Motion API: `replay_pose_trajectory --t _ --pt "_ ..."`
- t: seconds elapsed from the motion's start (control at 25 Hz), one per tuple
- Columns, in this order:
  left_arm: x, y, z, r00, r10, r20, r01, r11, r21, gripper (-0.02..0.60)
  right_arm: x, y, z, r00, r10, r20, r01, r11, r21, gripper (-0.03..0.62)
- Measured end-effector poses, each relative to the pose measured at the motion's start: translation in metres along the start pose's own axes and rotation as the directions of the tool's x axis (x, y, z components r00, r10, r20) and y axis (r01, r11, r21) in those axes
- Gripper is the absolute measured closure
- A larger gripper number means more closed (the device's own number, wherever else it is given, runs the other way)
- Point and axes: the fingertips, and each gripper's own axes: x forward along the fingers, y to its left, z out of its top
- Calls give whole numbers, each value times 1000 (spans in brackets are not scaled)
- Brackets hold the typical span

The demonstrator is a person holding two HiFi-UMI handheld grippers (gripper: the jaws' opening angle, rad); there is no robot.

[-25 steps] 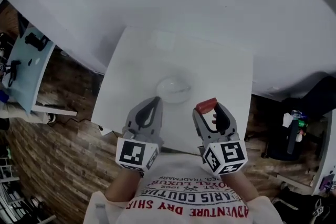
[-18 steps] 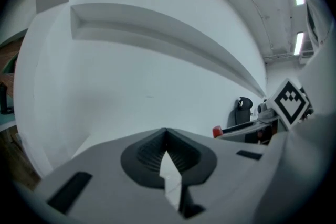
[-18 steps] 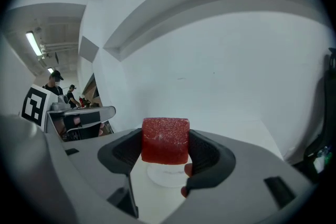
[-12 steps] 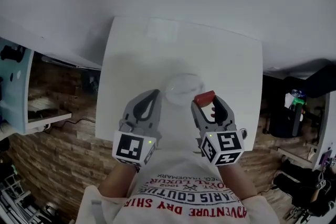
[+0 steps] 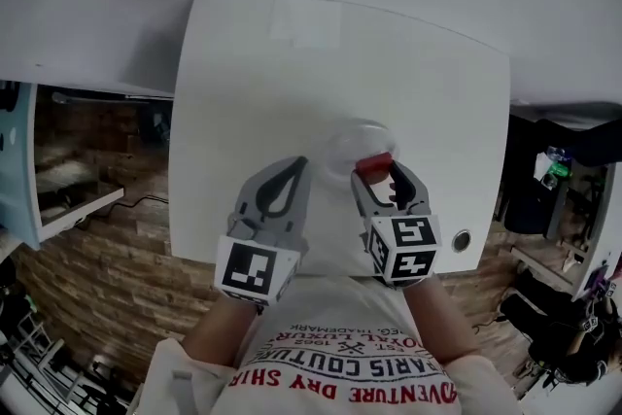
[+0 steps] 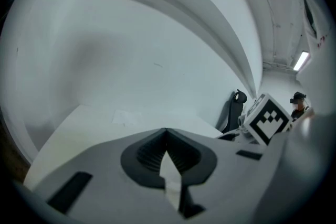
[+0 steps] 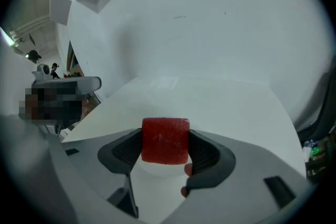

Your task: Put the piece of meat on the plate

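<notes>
The right gripper [image 5: 375,178] squeezed the red piece of meat [image 5: 373,164] between its jaws, at the near edge of the white plate [image 5: 335,143] in the middle of the frame. The left gripper [image 5: 293,166], just left of it, had its jaws together and held nothing.

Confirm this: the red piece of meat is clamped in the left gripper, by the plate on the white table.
No: the piece of meat is clamped in the right gripper, by the plate on the white table. The right gripper view shows it.
</notes>
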Motion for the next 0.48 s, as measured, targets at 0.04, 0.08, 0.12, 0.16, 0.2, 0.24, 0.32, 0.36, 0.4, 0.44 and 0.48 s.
replay_pose_trajectory --t 0.04,0.08,0.12,0.16,0.2,0.24,0.32,0.36,0.4,0.44,0.48 --pt "3 1 -4 1000 -2 -9 2 1000 -11 583 6 -1 -3 1000 -2 -18 2 1000 -4 312" --pt "6 1 -7 1000 -4 -16 4 1000 -19 583 13 -2 -7 999 -2 -37 2 1000 -8 312" --pt "8 3 -11 1000 -6 -25 5 1000 -26 583 18 -3 -10 998 -2 -56 1 1000 -11 312" --pt "10 4 -14 999 -7 -33 6 999 -33 583 24 -3 -13 997 0 -75 -1 1000 -15 313" --pt "12 6 -18 999 -6 -41 5 999 -41 583 29 -3 -15 996 1 -92 -3 1000 -19 312" --pt "14 9 -22 999 -5 -49 2 999 -49 583 34 -2 -18 994 3 -106 -5 1000 -23 312" --pt "18 14 -28 998 0 -63 -4 998 -61 583 43 -2 -20 992 4 -126 -8 999 -35 312" --pt "20 16 -30 998 2 -68 -6 998 -65 583 47 -2 -20 991 2 -133 -8 999 -44 313" --pt "22 19 -32 997 3 -72 -8 998 -67 583 50 -2 -20 990 -1 -140 -7 999 -54 312" --pt "23 21 -34 997 5 -75 -10 998 -69 583 54 -2 -19 989 -5 -147 -5 998 -65 312" --pt "25 23 -35 997 7 -78 -12 997 -72 583 57 -1 -19 988 -10 -156 -2 997 -76 313"
